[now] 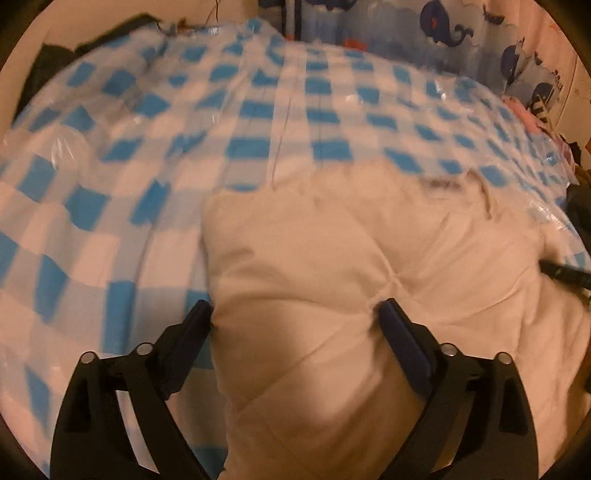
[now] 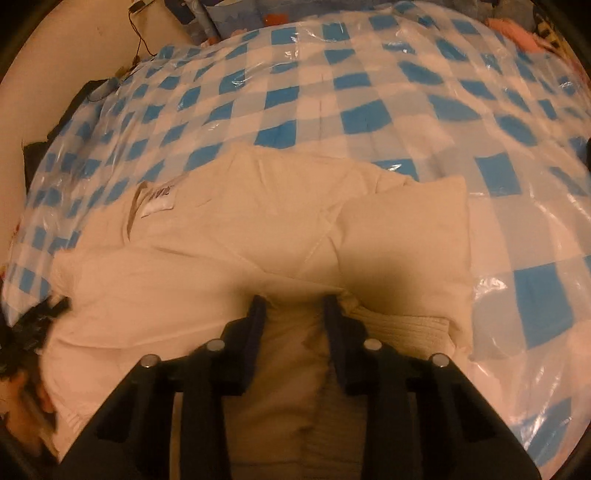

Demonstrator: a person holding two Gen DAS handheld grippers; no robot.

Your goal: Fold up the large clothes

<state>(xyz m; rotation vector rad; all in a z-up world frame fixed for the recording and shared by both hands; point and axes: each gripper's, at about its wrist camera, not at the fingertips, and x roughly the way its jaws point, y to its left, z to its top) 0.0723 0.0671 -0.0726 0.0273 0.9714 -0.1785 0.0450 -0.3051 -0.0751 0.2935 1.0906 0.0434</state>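
A cream padded jacket (image 1: 332, 258) lies on a bed with a blue-and-white checked cover (image 1: 147, 147) under clear plastic. My left gripper (image 1: 295, 308) is open wide and straddles the jacket's left part; its pads do not clamp the cloth. In the right wrist view the jacket (image 2: 221, 240) is spread out with its neck label (image 2: 159, 199) to the left and a sleeve folded over it at the right. My right gripper (image 2: 295, 304) stands narrow, with a bunch of the jacket's near edge pinched between its fingers, beside a ribbed knit cuff (image 2: 406, 328).
Whale-print bedding (image 1: 443, 33) stands at the bed's far side. Dark clothes (image 1: 48, 70) lie at the far left corner by the wall. Pink cloth (image 2: 517, 29) sits at the far right. Crinkled plastic (image 2: 517, 277) covers the checked cover to the jacket's right.
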